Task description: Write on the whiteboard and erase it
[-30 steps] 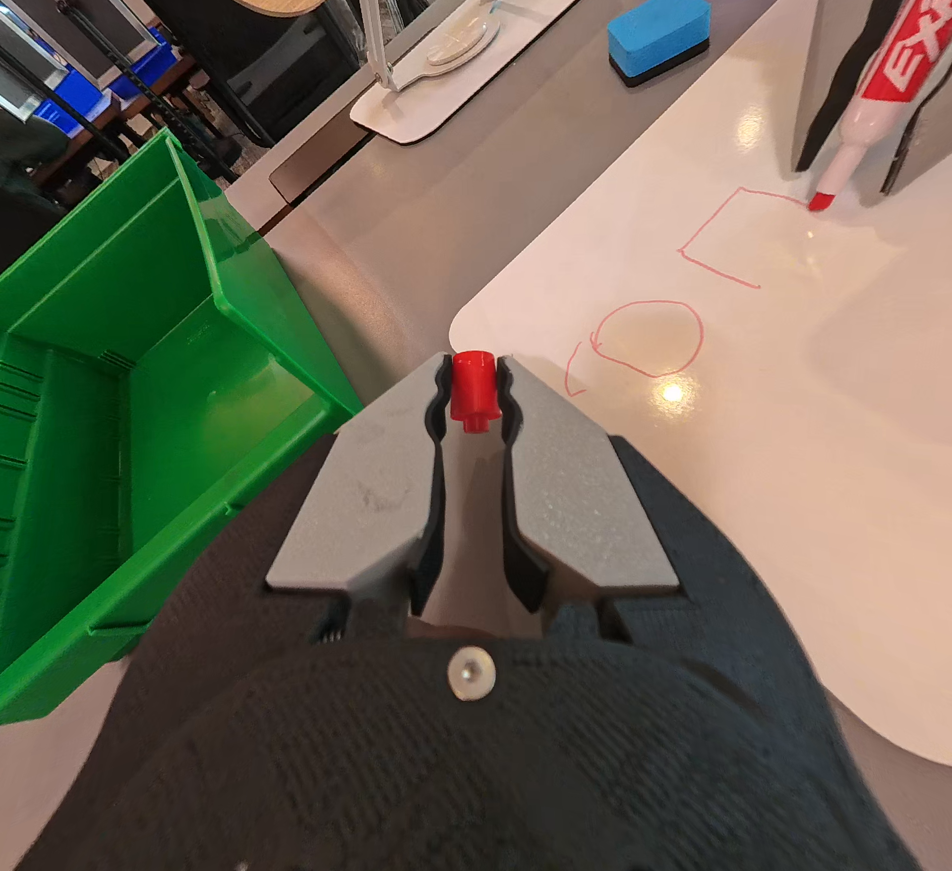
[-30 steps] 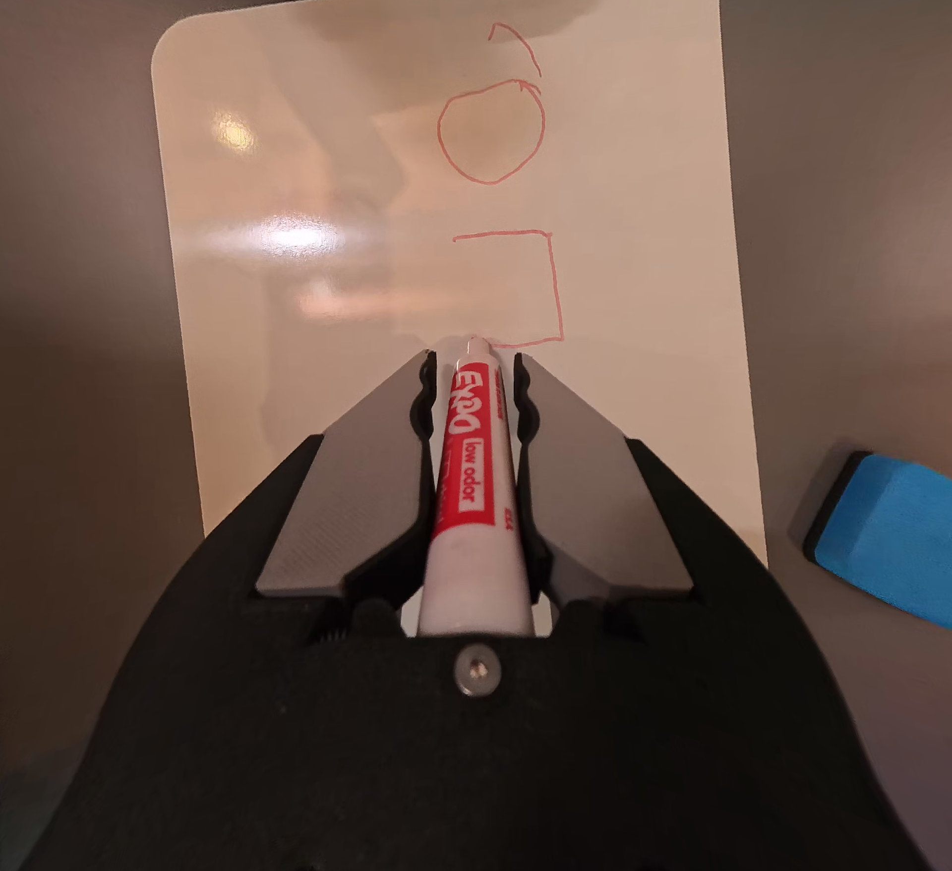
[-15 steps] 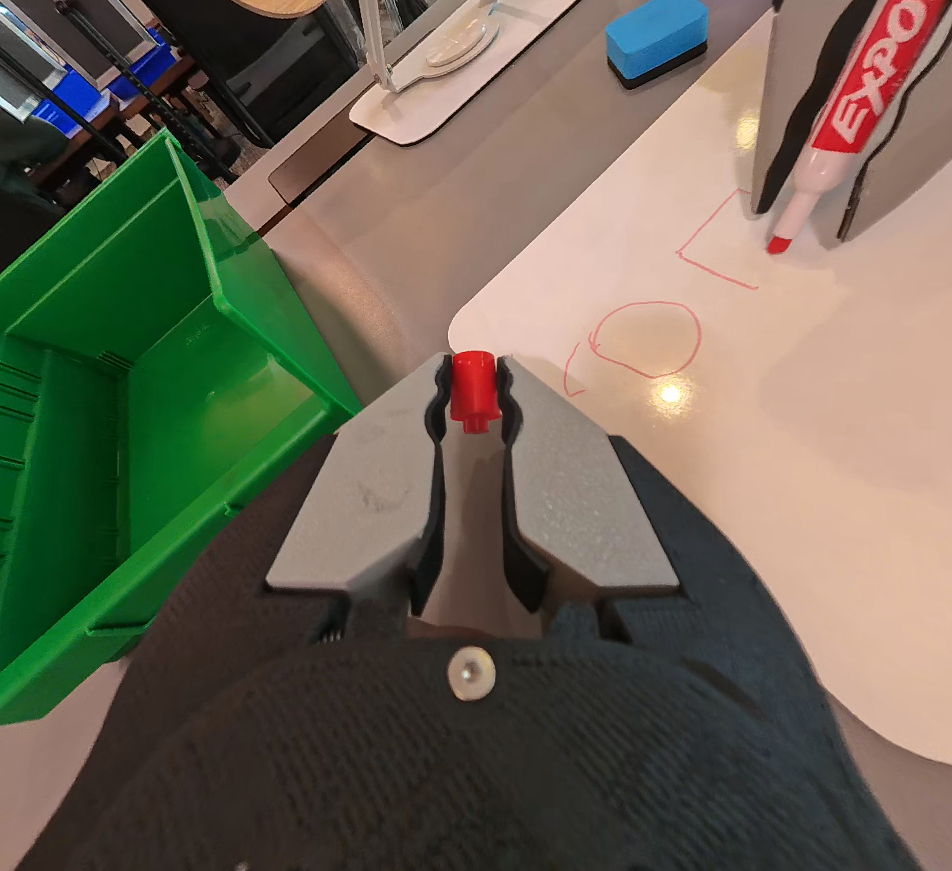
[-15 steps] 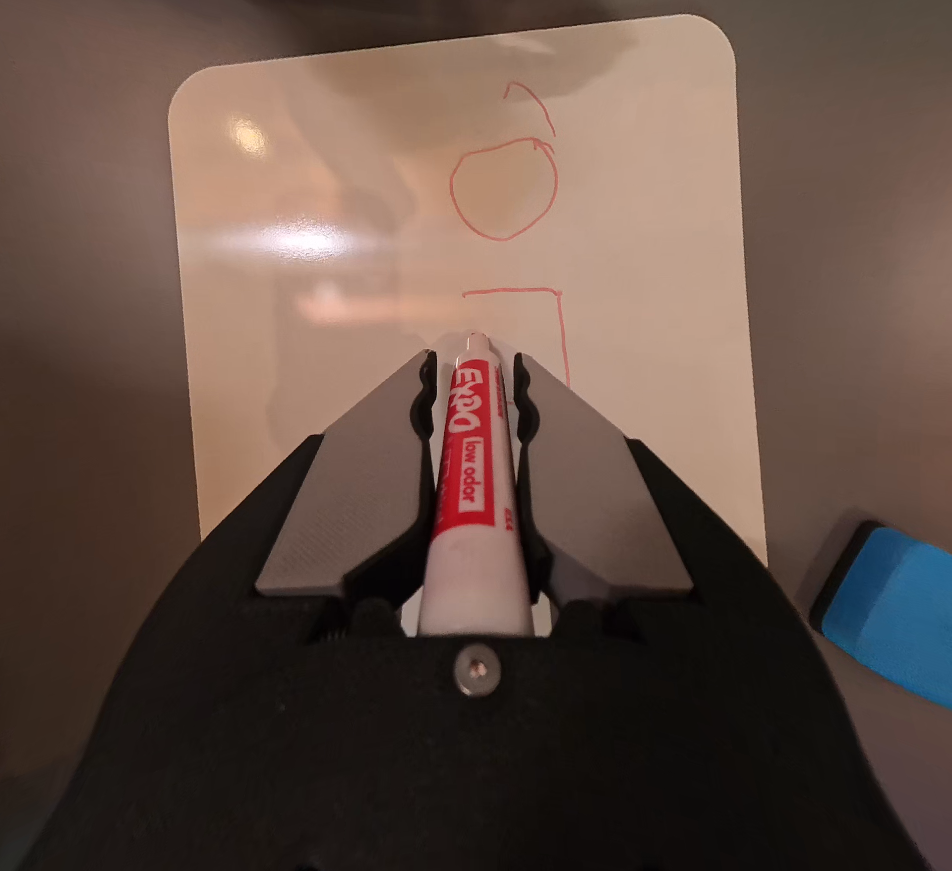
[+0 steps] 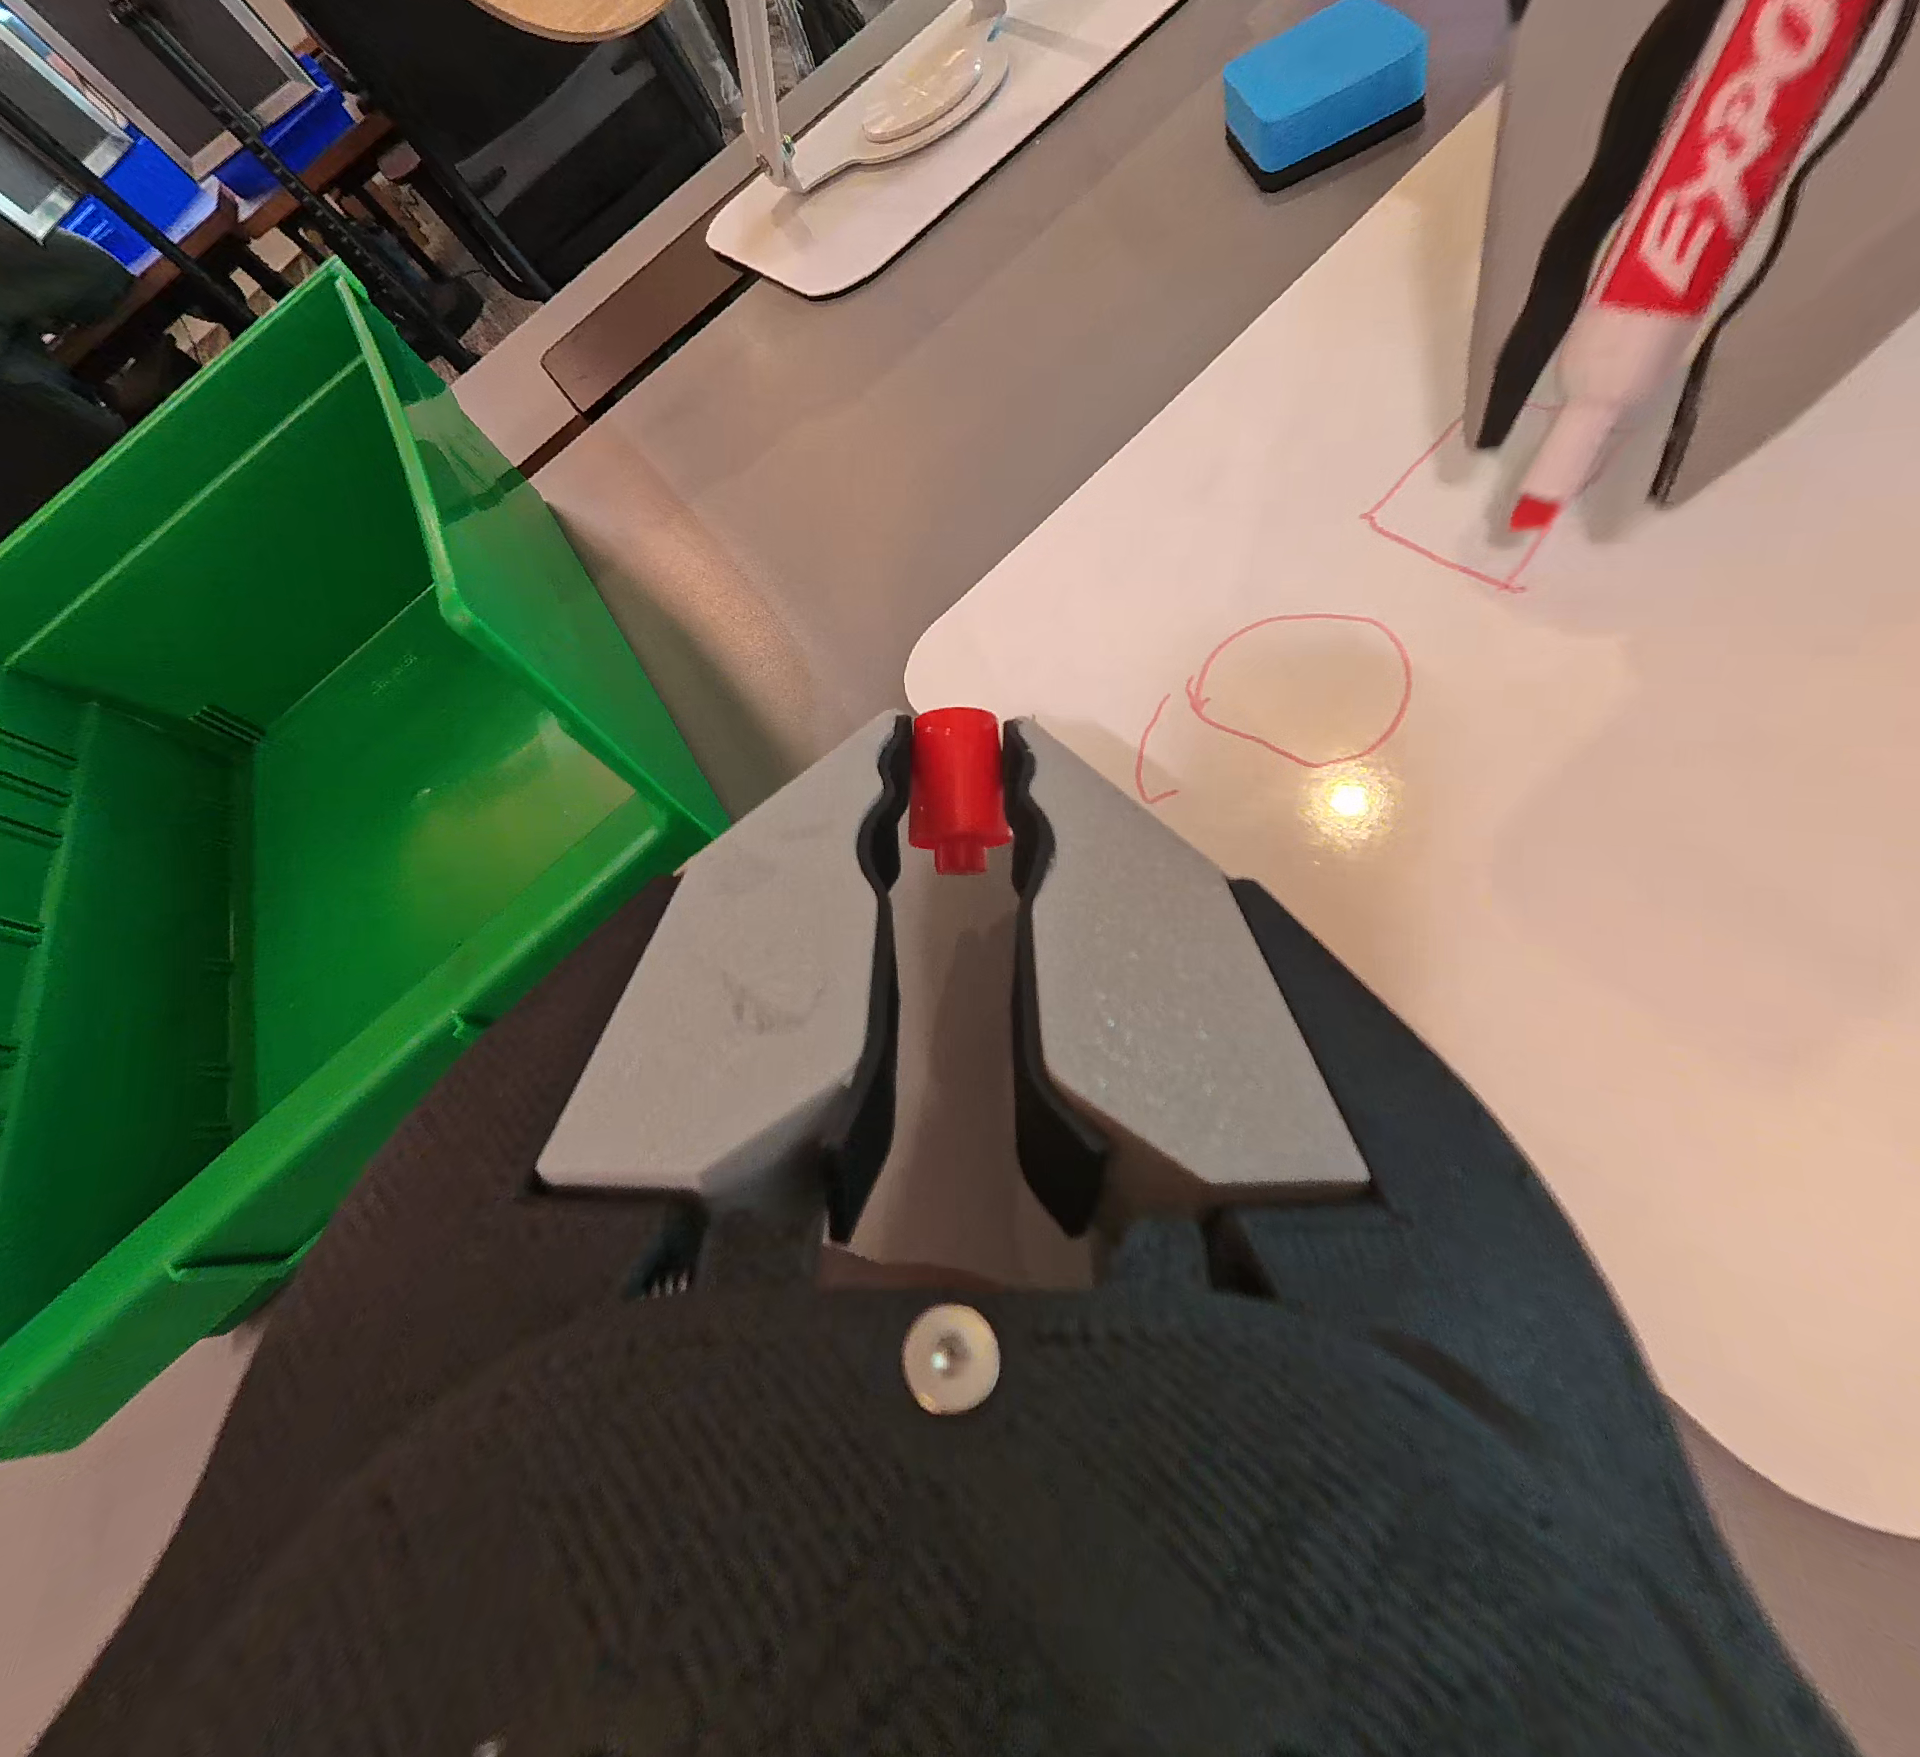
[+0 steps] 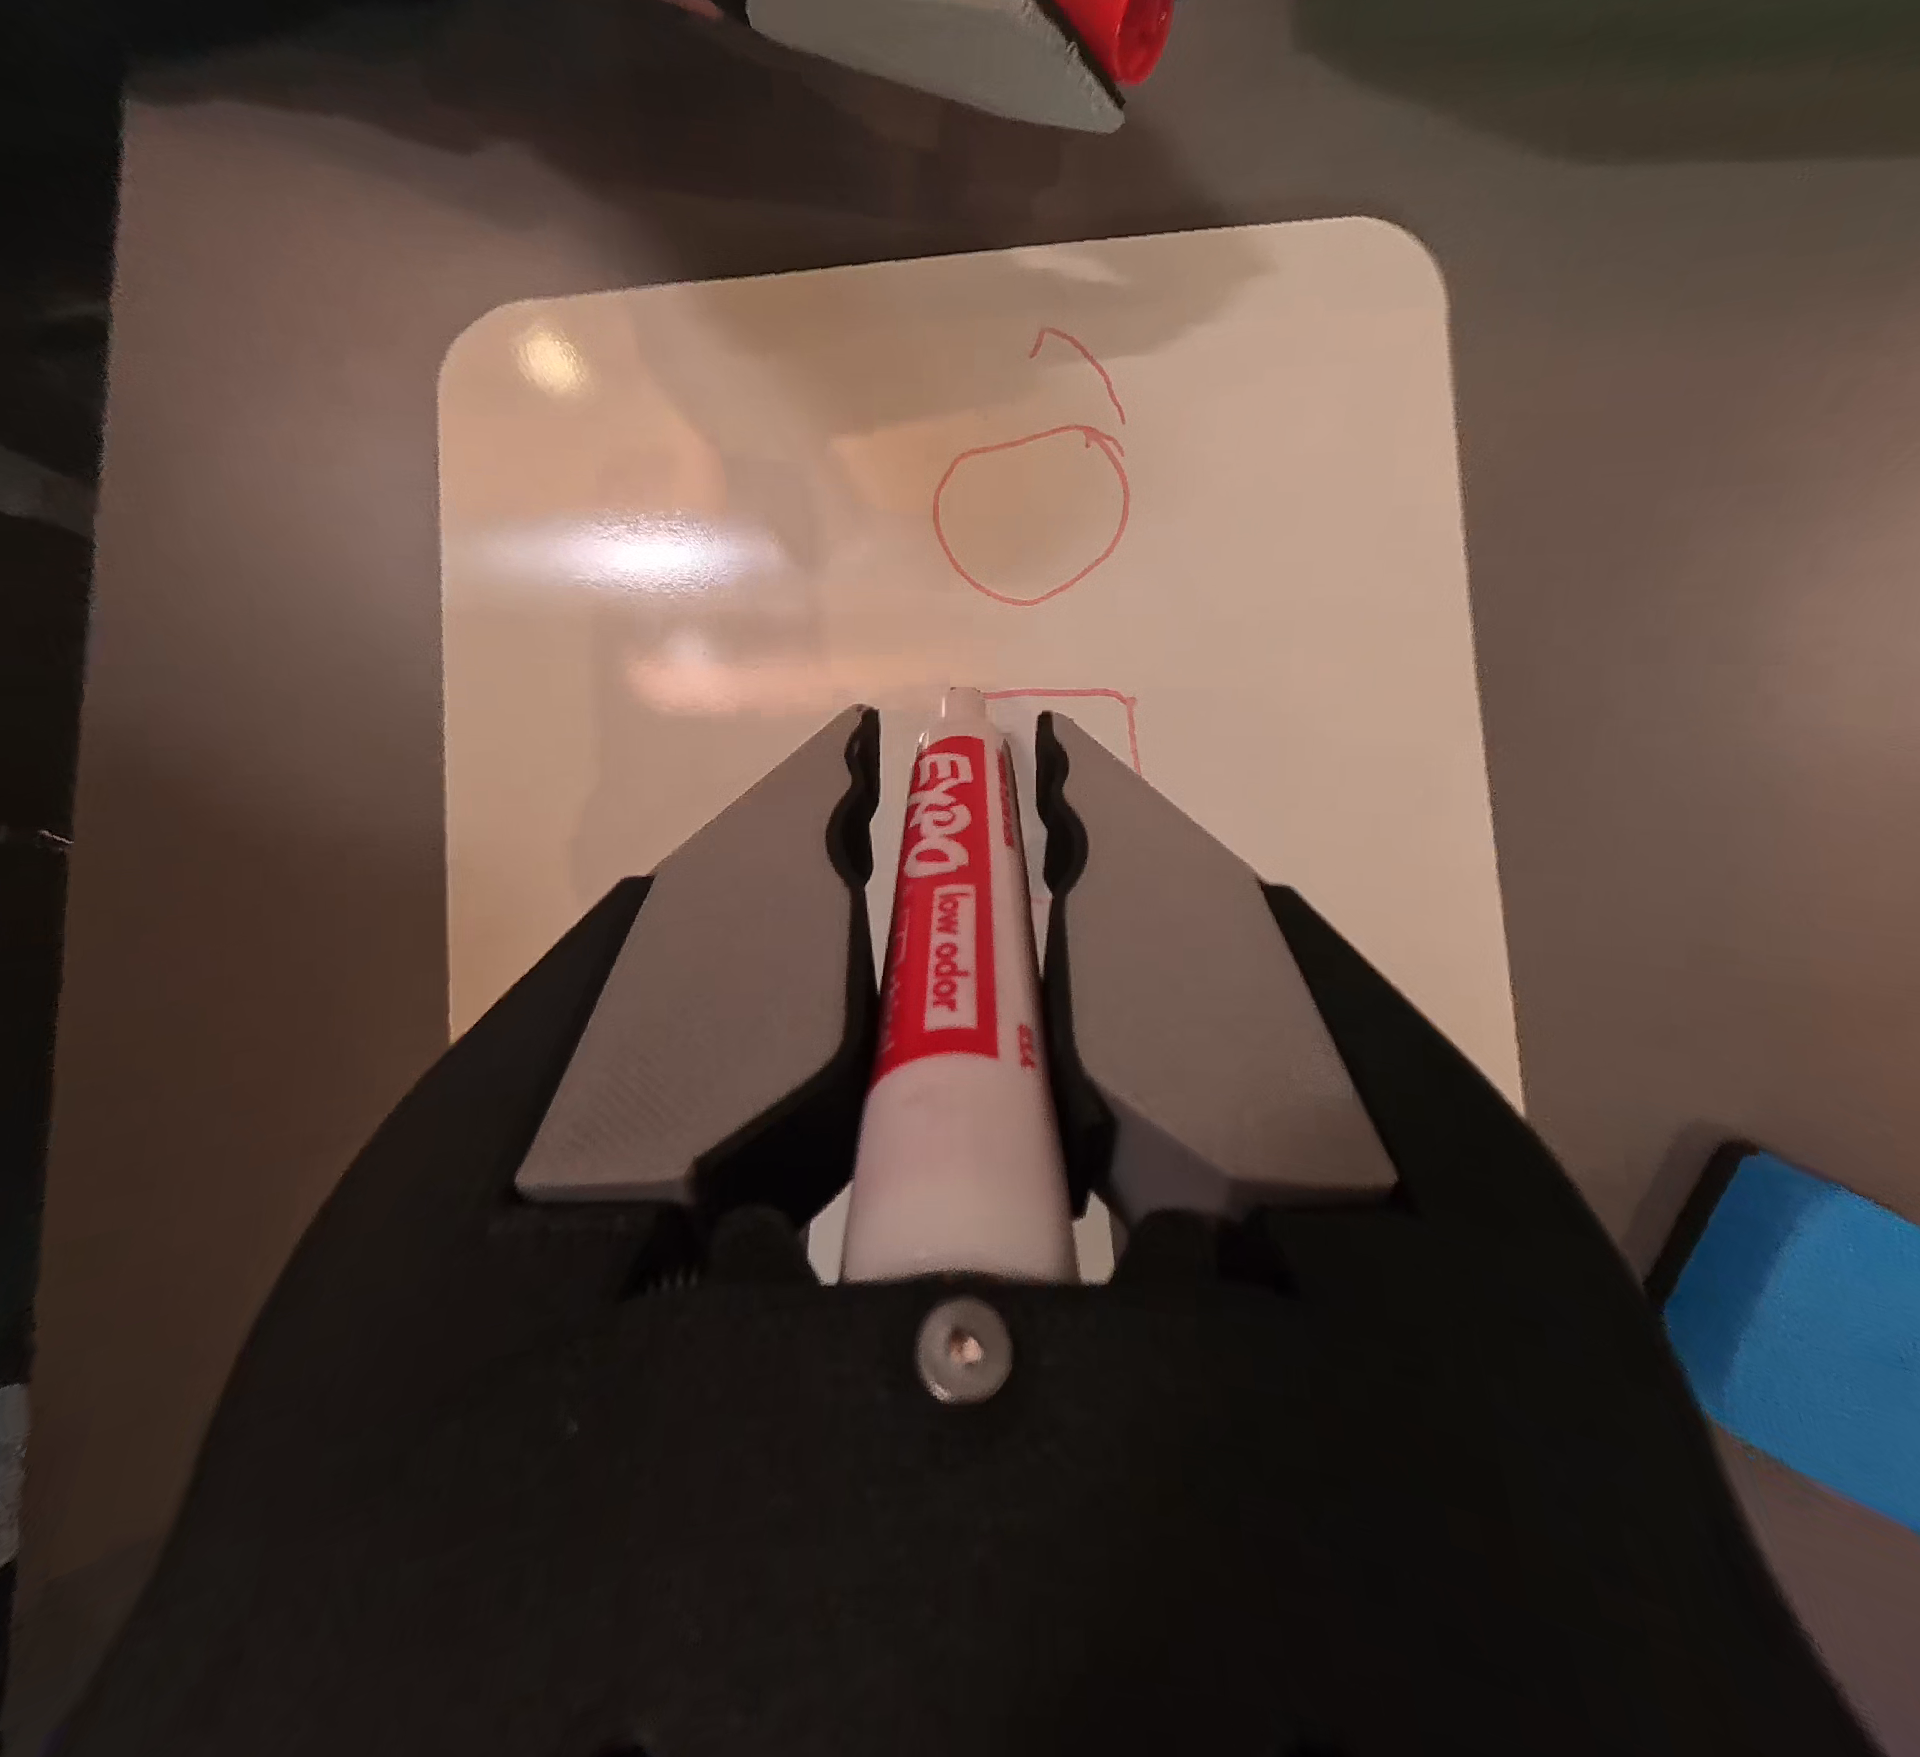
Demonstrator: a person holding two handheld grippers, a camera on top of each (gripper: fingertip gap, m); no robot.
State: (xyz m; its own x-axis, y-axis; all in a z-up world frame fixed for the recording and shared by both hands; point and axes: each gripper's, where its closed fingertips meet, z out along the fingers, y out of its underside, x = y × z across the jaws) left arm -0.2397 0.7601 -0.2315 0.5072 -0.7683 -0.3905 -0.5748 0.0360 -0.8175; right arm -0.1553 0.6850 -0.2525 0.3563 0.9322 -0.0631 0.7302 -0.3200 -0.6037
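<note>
A white whiteboard [image 5: 1558, 1032] lies on the grey table and bears a red circle [image 5: 1304, 689], a short stroke and a square outline [image 5: 1444, 512]. My right gripper [image 6: 956, 731] is shut on a red-and-white marker [image 6: 951, 928] that points down at the whiteboard [image 6: 675, 824]. In the left wrist view the right gripper [image 5: 1574, 466] holds the marker's red tip [image 5: 1532, 512] over the square; contact is unclear. My left gripper [image 5: 954, 741] is shut on the red marker cap [image 5: 954, 798] at the board's near corner. It also shows in the right wrist view [image 6: 1153, 45].
A blue eraser [image 5: 1325, 92] with a black base lies on the table beyond the board, and shows in the right wrist view [image 6: 1818, 1312]. An open green bin [image 5: 260, 772] stands to my left. A white lamp stand base [image 5: 956, 118] sits farther back. Some 12 cm of space lies between my two pairs of fingers.
My right gripper has drawn back and risen with the marker; the board looks smaller in its view. The marker tip moved from the square's far corner toward its near side. My left gripper stayed still.
</note>
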